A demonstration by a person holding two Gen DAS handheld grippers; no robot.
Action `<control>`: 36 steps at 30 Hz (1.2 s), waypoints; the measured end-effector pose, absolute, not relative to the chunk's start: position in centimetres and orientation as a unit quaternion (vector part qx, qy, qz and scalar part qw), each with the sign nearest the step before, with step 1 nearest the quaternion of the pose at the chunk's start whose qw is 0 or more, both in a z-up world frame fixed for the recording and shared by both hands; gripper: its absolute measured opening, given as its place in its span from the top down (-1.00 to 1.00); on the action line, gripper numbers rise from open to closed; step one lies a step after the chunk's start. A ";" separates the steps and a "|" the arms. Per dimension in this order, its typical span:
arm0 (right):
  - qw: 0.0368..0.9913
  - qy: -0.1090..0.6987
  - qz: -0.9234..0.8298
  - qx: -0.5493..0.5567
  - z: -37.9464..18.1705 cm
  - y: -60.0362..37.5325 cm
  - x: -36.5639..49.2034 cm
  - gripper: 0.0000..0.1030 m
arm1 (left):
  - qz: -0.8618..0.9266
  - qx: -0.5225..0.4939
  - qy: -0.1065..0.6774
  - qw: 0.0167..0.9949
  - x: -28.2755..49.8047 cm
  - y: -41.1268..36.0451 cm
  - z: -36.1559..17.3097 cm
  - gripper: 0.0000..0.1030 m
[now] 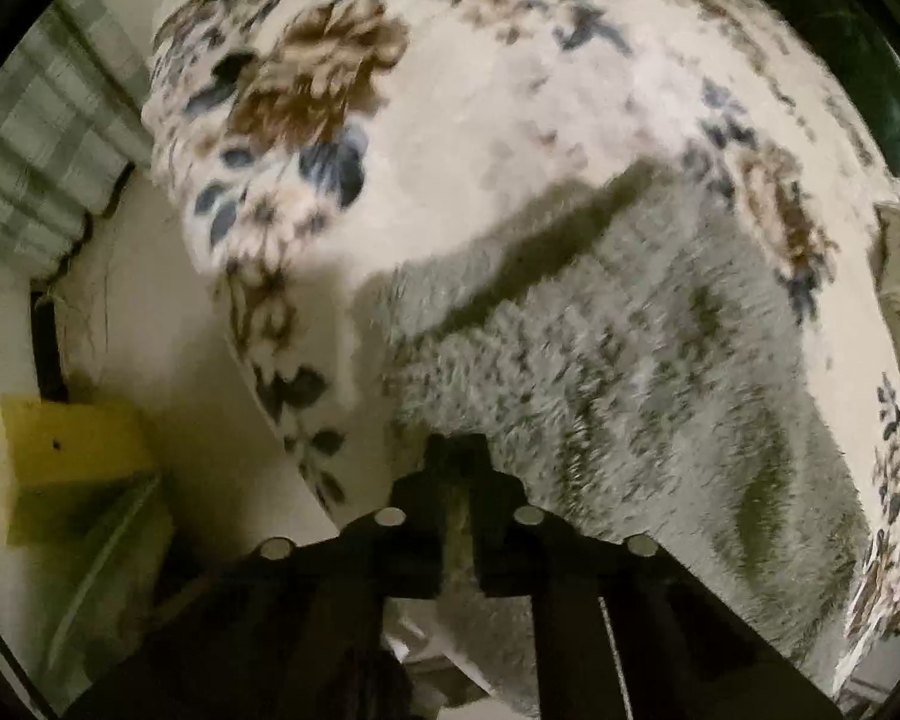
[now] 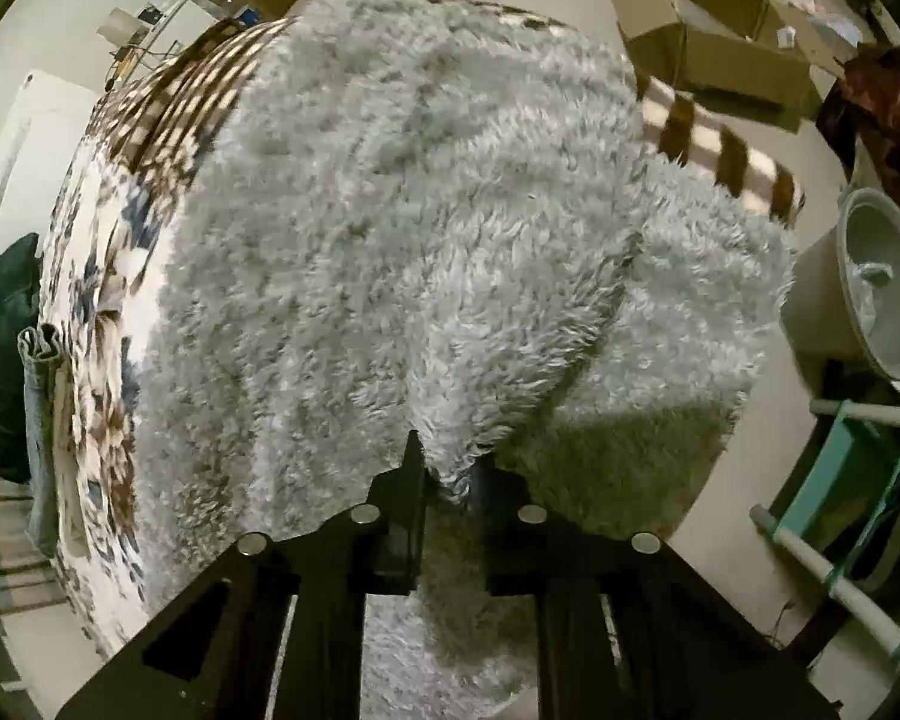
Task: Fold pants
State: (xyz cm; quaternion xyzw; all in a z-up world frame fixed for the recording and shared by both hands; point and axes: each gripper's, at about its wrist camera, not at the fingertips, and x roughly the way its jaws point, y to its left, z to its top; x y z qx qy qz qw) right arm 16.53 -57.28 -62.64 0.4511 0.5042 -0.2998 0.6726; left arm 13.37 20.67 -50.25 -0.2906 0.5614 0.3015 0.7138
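Note:
The pants (image 1: 630, 360) are pale grey and fluffy, spread on a floral blanket (image 1: 480, 120) with a dark fold shadow across their upper edge. In the left wrist view my left gripper (image 1: 457, 462) is at the pants' near edge, jaws shut with a thin strip of the fluffy fabric pinched between them. In the right wrist view the pants (image 2: 420, 240) fill the middle, one layer folded over another on the right. My right gripper (image 2: 450, 468) is shut on a tuft of that fabric at the near edge. The floral blanket (image 2: 102, 360) shows at the left.
A yellow block (image 1: 72, 462) and plaid cloth (image 1: 42, 150) lie on the floor left of the bed. A cardboard box (image 2: 720, 30), a grey bucket (image 2: 882, 288) and a teal frame (image 2: 858, 480) stand to the right. A brown checked blanket (image 2: 720, 150) lies beyond the pants.

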 end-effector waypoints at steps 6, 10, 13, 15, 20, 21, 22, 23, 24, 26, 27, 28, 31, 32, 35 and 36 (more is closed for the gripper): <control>0.683 0.494 -0.309 0.440 -58.5 -56.2 14.5 0.83 | 0.303 -0.258 0.523 0.753 12.9 22.1 -46.3 0.97; 0.677 0.494 -0.313 0.446 -56.5 -55.7 12.7 0.83 | 0.289 -0.250 0.535 0.753 13.0 23.0 -47.5 0.96; 0.669 0.513 -0.317 0.435 -56.7 -56.2 11.4 0.82 | 0.266 -0.271 0.559 0.737 12.9 22.8 -48.9 0.91; 0.649 0.540 -0.320 0.431 -58.4 -56.7 11.0 0.61 | 0.254 -0.295 0.568 0.725 12.6 22.5 -50.0 0.79; 0.624 0.570 -0.288 0.451 -61.2 -56.6 10.6 0.08 | 0.227 -0.333 0.574 0.713 12.7 21.9 -52.0 0.24; 0.624 0.570 -0.285 0.453 -61.3 -56.4 10.5 0.02 | 0.223 -0.336 0.578 0.710 12.8 21.8 -52.3 0.24; 0.623 0.569 -0.282 0.458 -61.5 -56.2 10.4 0.02 | 0.226 -0.335 0.582 0.706 13.1 21.7 -52.7 0.24; 0.621 0.567 -0.279 0.464 -61.8 -56.0 10.3 0.02 | 0.228 -0.337 0.581 0.705 13.1 21.7 -53.0 0.24; 0.618 0.566 -0.276 0.471 -62.3 -55.8 10.2 0.02 | 0.232 -0.339 0.578 0.705 13.2 21.7 -53.2 0.27; 0.617 0.554 -0.266 0.490 -63.2 -55.1 10.2 0.02 | 0.238 -0.339 0.563 0.715 13.1 21.8 -53.0 0.80; 0.617 0.550 -0.263 0.498 -63.7 -54.7 10.4 0.02 | 0.242 -0.330 0.561 0.720 13.1 21.8 -52.7 0.83; 0.619 0.547 -0.259 0.501 -64.1 -54.1 10.6 0.27 | 0.247 -0.321 0.551 0.730 13.0 21.8 -52.0 0.90; 0.629 0.554 -0.262 0.478 -64.2 -52.8 11.0 0.88 | 0.252 -0.307 0.530 0.749 12.4 22.2 -50.0 0.91; 0.634 0.557 -0.259 0.469 -64.0 -52.5 11.1 0.88 | 0.251 -0.308 0.526 0.752 12.2 22.4 -49.5 0.91; 0.641 0.566 -0.252 0.454 -63.1 -51.7 11.0 0.88 | 0.260 -0.303 0.523 0.753 11.6 23.4 -48.6 0.91; 0.639 0.568 -0.250 0.455 -62.8 -51.5 10.8 0.88 | 0.262 -0.304 0.521 0.753 11.3 23.9 -48.3 0.91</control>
